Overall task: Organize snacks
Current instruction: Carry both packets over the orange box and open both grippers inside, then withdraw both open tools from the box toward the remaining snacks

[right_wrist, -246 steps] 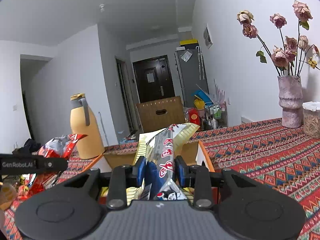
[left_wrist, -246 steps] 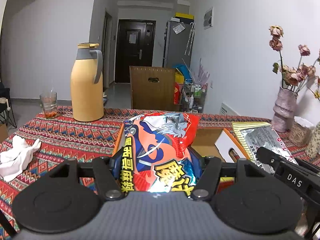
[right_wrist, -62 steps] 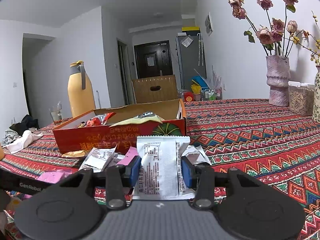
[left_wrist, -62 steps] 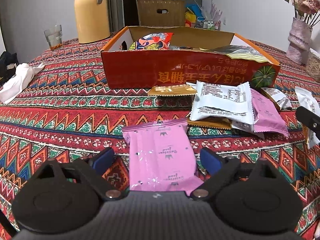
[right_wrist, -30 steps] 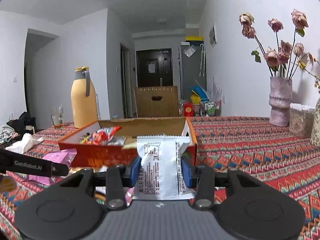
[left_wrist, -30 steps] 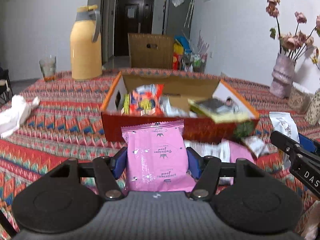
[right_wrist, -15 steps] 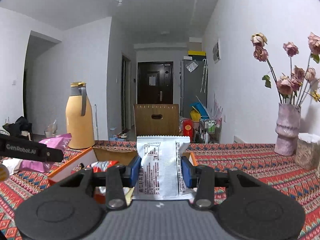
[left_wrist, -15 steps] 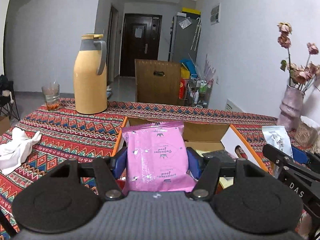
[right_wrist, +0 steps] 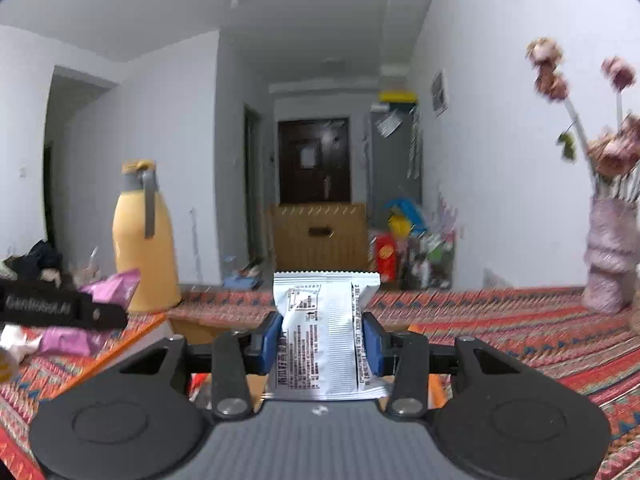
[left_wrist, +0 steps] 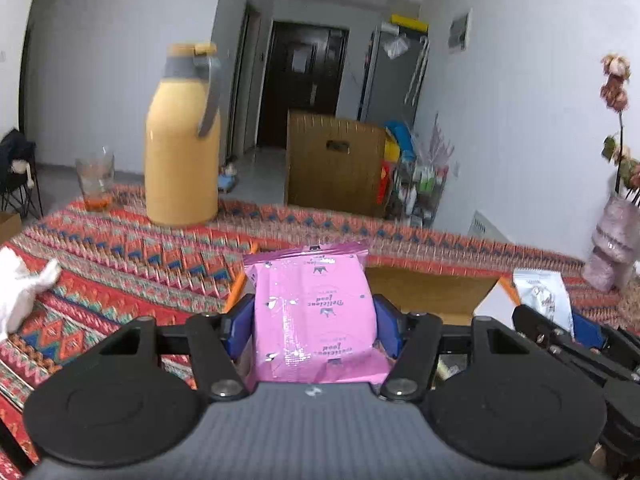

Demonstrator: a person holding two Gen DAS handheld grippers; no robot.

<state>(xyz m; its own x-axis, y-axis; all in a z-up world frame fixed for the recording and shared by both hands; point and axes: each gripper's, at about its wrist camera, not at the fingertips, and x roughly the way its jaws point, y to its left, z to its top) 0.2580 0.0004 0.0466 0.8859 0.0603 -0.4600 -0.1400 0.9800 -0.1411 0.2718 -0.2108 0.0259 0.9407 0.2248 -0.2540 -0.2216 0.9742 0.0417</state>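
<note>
You're pinching the pink snack packet (left_wrist: pixel 314 312) in your left gripper (left_wrist: pixel 315 330) — long axis running forward along the fingers, sealed end up, over the near-left part of the open cardboard box (left_wrist: pixel 424 290). Your right gripper (right_wrist: pixel 323 338) is clamping the white snack packet (right_wrist: pixel 324 324) the same way — upright, above the box's right side.

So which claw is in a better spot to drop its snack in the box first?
Probably left. The left claw holds the pink packet right over the box; the right claw with the white packet sits nearer its edge.
</note>
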